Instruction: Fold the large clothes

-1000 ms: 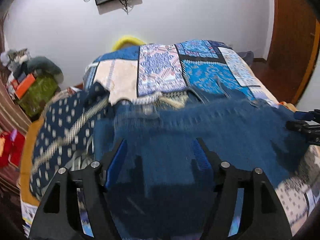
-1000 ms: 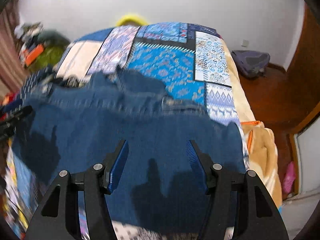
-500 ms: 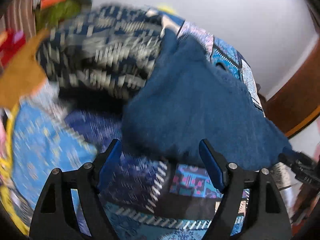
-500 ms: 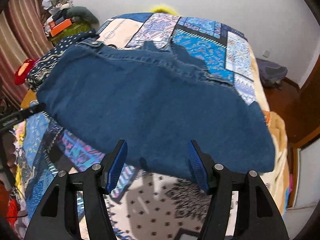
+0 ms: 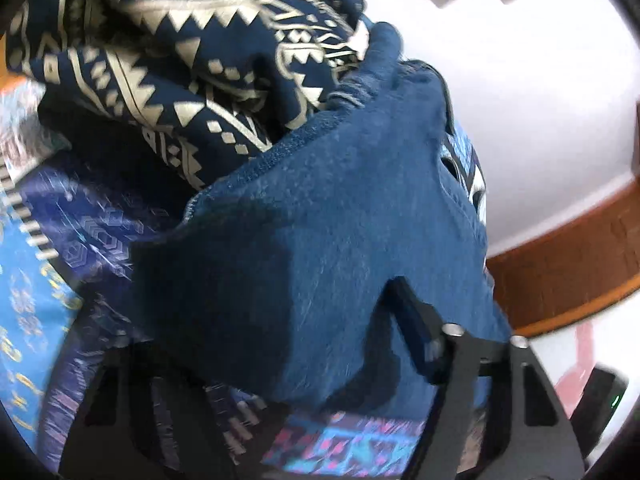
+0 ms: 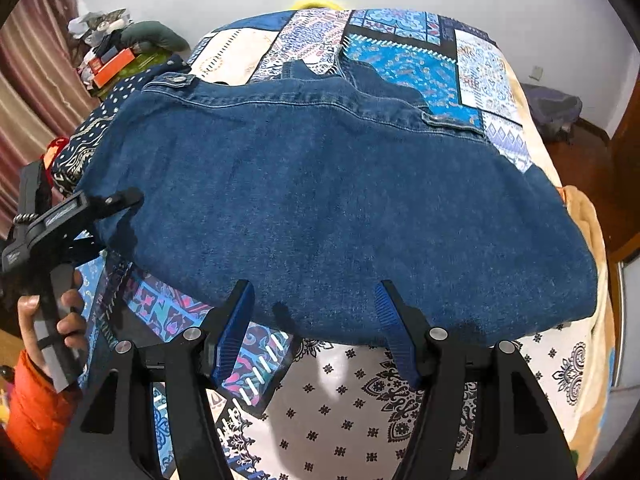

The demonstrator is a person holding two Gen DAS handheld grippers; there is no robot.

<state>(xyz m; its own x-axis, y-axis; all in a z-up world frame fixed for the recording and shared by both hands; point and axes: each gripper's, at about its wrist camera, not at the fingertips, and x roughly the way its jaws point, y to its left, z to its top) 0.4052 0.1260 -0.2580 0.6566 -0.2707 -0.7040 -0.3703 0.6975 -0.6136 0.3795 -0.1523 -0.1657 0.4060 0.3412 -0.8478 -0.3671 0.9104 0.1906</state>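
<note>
Jeans (image 6: pixel 336 208) are seen spread flat across the patchwork bedspread (image 6: pixel 404 56), filling the middle of the right wrist view. The right gripper (image 6: pixel 316 328) is held wide open at their lower edge, gripping nothing. The left gripper (image 6: pixel 116 204) appears at centre left, touching the denim's side. Only the left wrist view shows one finger (image 5: pixel 416 332) over the denim; its opening cannot be told. A patterned navy cloth (image 5: pixel 180 60) is bunched at upper left there.
</note>
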